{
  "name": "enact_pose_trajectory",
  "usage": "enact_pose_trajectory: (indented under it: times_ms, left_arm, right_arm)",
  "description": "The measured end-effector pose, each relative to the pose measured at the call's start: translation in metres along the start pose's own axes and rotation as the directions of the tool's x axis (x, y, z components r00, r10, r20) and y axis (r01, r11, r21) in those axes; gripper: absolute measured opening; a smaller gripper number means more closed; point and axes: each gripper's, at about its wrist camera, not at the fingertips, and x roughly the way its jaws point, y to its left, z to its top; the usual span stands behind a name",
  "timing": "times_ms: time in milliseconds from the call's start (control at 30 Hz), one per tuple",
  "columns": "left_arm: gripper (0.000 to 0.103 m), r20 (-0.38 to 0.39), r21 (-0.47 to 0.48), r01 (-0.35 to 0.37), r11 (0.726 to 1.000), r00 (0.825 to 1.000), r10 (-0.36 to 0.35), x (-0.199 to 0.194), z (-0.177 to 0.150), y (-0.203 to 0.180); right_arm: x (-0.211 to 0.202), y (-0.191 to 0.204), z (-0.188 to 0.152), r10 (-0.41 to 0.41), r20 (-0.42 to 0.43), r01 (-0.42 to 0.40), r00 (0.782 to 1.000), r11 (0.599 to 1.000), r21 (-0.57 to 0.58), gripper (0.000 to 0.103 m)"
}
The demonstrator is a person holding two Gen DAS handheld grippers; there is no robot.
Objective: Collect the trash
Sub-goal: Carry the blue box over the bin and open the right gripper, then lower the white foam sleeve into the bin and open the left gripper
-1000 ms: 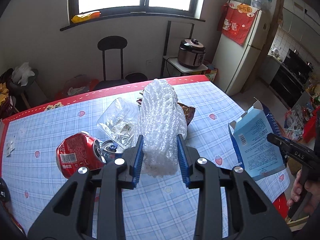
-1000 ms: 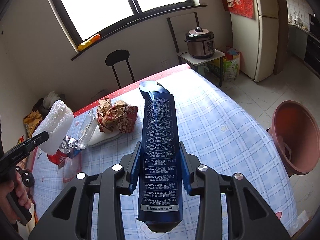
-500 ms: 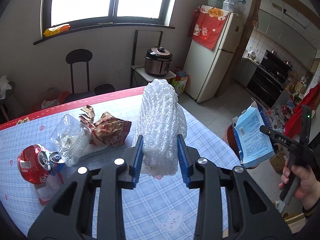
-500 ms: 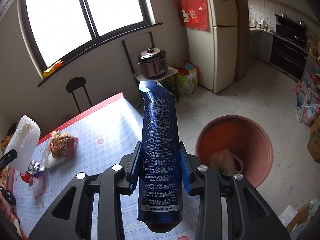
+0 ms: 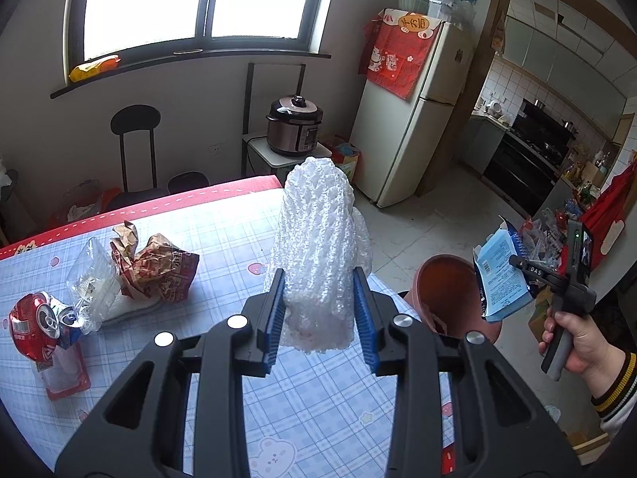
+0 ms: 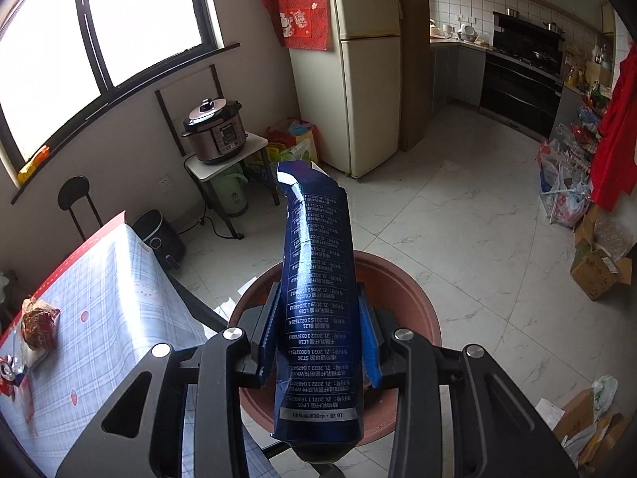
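I hold my right tool (image 6: 318,330) clamped on the blue carton (image 6: 316,302) over the terracotta bin (image 6: 414,298); next I release. My left tool (image 5: 318,306) grips foam netting (image 5: 318,247) above the bench (image 5: 223,239).

Blown-out window (image 5: 191,0) daylight, fisheye-warped edges

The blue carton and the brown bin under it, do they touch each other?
Apart. In the left wrist view the blue carton, held in the right gripper, hangs above the brown bin, with floor visible between them.
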Motion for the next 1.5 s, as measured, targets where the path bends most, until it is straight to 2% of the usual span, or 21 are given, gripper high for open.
enact_pose_trajectory:
  times_ms: [333,467,533,600,767,800,1000,1167,1500]
  left_arm:
    - [0.035,0.012,-0.002,-0.010,1.000,1.000,0.010,0.002,0.004,-0.022]
    - [0.035,0.011,0.006,-0.004,1.000,1.000,0.004,0.005,0.004,-0.025]
    - [0.035,0.012,0.011,0.001,1.000,1.000,-0.001,0.006,0.004,-0.027]
    - [0.035,0.012,0.015,0.011,1.000,1.000,-0.011,0.007,0.005,-0.031]
    - [0.035,0.011,0.042,0.048,0.998,0.999,-0.049,0.014,0.007,-0.051]
    - [0.035,0.010,0.050,0.058,0.997,0.998,-0.058,0.016,0.008,-0.056]
    - [0.035,-0.012,0.094,0.130,0.987,0.991,-0.130,0.039,0.008,-0.098]
    - [0.035,-0.045,0.124,0.206,0.971,0.978,-0.202,0.069,0.008,-0.144]
    - [0.036,-0.118,0.136,0.313,0.940,0.947,-0.298,0.140,0.006,-0.233]
  right_arm:
    - [0.006,-0.017,0.008,0.006,-0.019,-0.006,1.000,1.000,0.001,0.035]
    - [0.002,-0.018,0.009,0.046,-0.039,-0.046,0.998,0.999,-0.009,0.036]
    - [-0.004,-0.016,0.011,0.048,-0.029,-0.049,0.998,0.999,-0.024,0.046]
    - [-0.014,-0.015,0.013,0.051,-0.007,-0.051,0.999,0.998,-0.042,0.067]
    - [-0.044,-0.013,0.015,0.052,0.029,-0.049,0.998,0.993,-0.110,0.095]
    - [-0.051,-0.013,0.015,0.057,0.035,-0.052,0.998,0.992,-0.119,0.097]
    - [-0.084,-0.030,0.017,0.064,0.033,-0.060,0.997,0.993,-0.102,0.098]
    - [-0.105,-0.058,0.013,0.077,0.044,-0.075,0.996,0.996,-0.047,0.098]
    - [-0.129,-0.119,0.005,0.002,0.062,-0.003,0.998,1.000,0.005,0.098]
